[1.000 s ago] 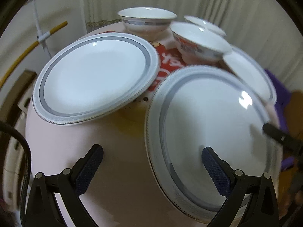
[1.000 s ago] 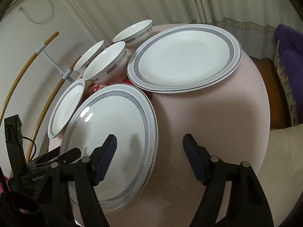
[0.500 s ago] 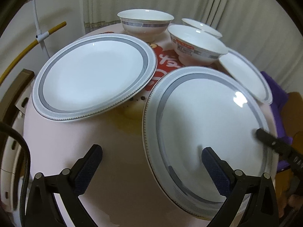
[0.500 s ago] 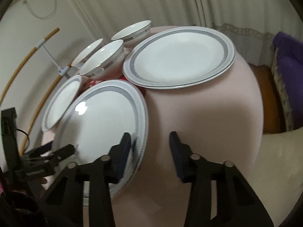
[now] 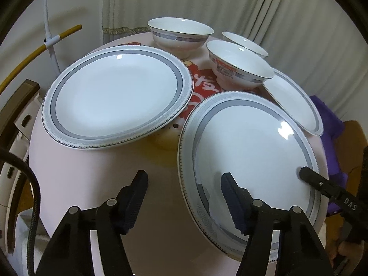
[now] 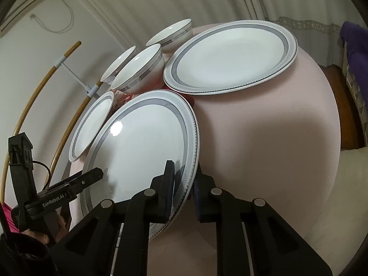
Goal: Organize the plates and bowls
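From the right wrist view we see the right gripper (image 6: 184, 184) clenched on the near rim of the large round grey-banded white plate (image 6: 142, 149), its jaws just closed. The left wrist view shows the left gripper (image 5: 184, 197) closing astride that plate's (image 5: 253, 151) other edge, not pressing. The plate rests on the pink round table (image 6: 264, 142), face up, round with no long axis.

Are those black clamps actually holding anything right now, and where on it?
The right gripper pinches the near plate by its rim; the left gripper only straddles the opposite rim.
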Demonstrator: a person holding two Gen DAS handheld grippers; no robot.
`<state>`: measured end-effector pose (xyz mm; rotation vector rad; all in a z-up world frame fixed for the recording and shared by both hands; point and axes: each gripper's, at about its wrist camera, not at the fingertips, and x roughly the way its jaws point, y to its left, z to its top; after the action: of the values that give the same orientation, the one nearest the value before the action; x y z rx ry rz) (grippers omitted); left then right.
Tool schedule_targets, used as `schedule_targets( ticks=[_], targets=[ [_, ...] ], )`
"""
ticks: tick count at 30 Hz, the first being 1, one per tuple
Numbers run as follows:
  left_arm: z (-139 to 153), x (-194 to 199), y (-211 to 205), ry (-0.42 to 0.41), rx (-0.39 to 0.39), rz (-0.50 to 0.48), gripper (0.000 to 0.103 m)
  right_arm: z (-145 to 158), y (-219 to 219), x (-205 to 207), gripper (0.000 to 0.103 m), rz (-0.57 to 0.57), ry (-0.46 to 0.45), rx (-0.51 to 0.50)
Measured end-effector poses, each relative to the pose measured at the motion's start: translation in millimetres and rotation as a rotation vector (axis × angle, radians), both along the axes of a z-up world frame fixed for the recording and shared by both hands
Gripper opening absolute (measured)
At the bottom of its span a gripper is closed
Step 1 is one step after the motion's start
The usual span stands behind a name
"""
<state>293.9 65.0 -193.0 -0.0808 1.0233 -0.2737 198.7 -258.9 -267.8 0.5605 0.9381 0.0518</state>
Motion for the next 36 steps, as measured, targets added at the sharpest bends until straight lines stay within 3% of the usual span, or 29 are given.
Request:
schedule_targets(
  ticks=[4,6,11,36],
  targets=[
    [-0.1,-1.4,-0.3,-0.015,-0.004,0.003,0.058,-0.1,-0.4,-0.1,0.014,-0.002,-0.001,0.001],
    [0.8,-1.2,1.5,-0.009,-0.051,-0.006,0.034,-0.4,-1.7,-0.8,0.014,-0.003,-0.003,0.004],
    [-0.5,-1.3,0.4,-0.015,-0.047,-0.027,0.024,-0.6,-0.5,-1.9,0.014,-0.004,-0.004,0.006],
    [5.2,-9.3,5.2,-0.049,-0.065,-0.029,0.019,1.6,5.6,-6.1,0.014,0.003,-0.015,-0.024]
  ],
)
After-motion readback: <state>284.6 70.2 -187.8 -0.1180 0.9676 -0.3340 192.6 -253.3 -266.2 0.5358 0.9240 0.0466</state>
